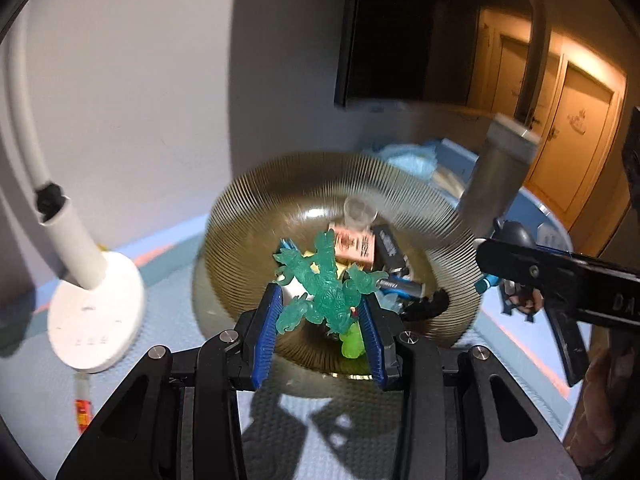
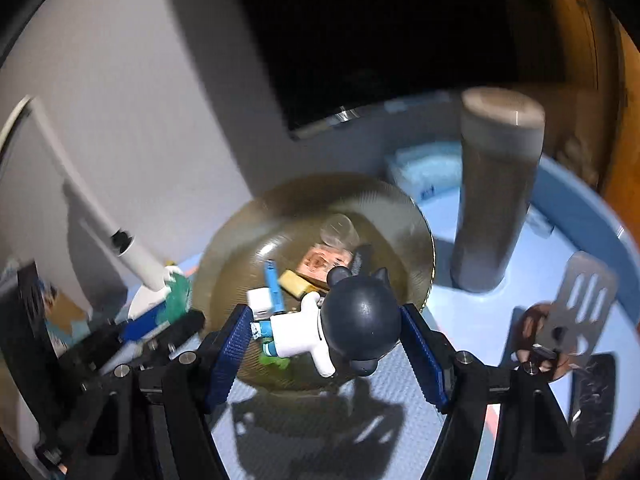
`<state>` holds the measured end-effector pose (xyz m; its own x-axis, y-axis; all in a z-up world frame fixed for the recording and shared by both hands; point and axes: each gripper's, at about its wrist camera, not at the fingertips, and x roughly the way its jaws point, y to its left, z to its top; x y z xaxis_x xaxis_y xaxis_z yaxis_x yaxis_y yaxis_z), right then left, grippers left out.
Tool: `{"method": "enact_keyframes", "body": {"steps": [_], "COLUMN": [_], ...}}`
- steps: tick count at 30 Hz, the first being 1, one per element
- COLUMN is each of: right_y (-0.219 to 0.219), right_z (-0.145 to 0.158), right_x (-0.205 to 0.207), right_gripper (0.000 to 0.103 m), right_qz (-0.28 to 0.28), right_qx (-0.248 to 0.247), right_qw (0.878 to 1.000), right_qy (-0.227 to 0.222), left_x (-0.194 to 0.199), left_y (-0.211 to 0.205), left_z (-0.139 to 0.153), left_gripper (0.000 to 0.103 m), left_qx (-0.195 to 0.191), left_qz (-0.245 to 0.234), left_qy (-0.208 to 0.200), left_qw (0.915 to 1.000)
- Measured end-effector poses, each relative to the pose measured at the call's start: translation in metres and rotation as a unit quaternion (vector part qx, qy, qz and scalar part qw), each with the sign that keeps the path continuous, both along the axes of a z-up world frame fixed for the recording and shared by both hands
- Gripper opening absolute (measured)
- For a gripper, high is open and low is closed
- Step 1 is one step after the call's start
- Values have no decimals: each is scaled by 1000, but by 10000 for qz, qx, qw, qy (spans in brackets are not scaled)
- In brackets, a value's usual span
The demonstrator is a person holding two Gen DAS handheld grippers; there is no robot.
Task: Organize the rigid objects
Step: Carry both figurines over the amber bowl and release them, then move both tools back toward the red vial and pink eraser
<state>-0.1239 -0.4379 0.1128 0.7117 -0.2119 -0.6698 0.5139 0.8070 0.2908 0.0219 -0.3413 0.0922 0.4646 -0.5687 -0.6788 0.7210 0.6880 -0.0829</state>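
A ribbed amber glass bowl (image 1: 256,200) holds several small items: a pink box (image 1: 354,246), a clear cup (image 1: 360,210), a black block (image 1: 390,246) and a light green toy (image 1: 352,342). My left gripper (image 1: 320,312) is shut on a translucent teal figure (image 1: 326,280) over the bowl's near side. My right gripper (image 2: 324,344) holds a toy figure with a dark round head and white body (image 2: 352,320) between its blue pads over the bowl's (image 2: 240,232) near rim. The right gripper also shows in the left wrist view (image 1: 520,300).
A white lamp with a round base (image 1: 96,312) stands left of the bowl. A tall grey cylinder (image 2: 492,200) stands on a light blue tray (image 2: 592,208) at the right, beside a metal slotted spatula (image 2: 576,312). A small tube (image 1: 82,404) lies at the near left.
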Motion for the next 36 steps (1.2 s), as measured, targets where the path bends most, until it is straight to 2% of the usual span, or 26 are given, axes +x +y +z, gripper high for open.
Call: {"method": "enact_keyframes", "body": {"steps": [4,7,8,9,10,11,18,24,26,28,31,34,36], "right_y": [-19,-29,-31,-31,-31,-31,0,72,105,143,193,217,218], "right_z": [-19,-25,-24,-20,-14,-7,18,42,42,33,-2,-47,-64], "right_x": [17,29,32,32,31,26,1,-12,-8,-2,11,32,39], "right_gripper": [73,73,73,73,73,73,73,74,83,85,86,86,86], "right_qz": [-235,-248,-233,-224,-236,-291,-148,618,1008,1313,1235,1503,1529], "right_qx": [176,153,95,1,-95,-223,-395,-462,-470,-632,-1376,-1457,-1384], "right_qw": [9992,9990,9993,9995,9996,9993,9987,9947,9912,9868,9814,9778,9785], "right_qy": [283,325,285,216,126,-5,-285,-674,-713,-699,-515,-127,43], "left_x": [13,16,16,16,15,13,2,-19,-25,-29,-36,-33,-29], "left_y": [-11,-19,-20,-20,-17,-10,61,153,191,221,254,276,287], "left_z": [-14,-13,-11,-7,-3,4,49,75,68,47,3,-40,-59], "left_gripper": [35,37,51,77,87,90,90,90,91,91,91,91,91], "left_qx": [56,42,23,-29,-97,-236,-598,-769,-716,-416,-209,-7,25], "left_qz": [69,85,81,59,67,99,430,991,1330,1621,1945,2192,2314], "left_qy": [194,134,101,79,30,-69,-384,-500,-377,-272,-276,-16,144], "left_qw": [9998,9999,9999,9999,9999,9996,9965,9908,9878,9855,9803,9757,9727]}}
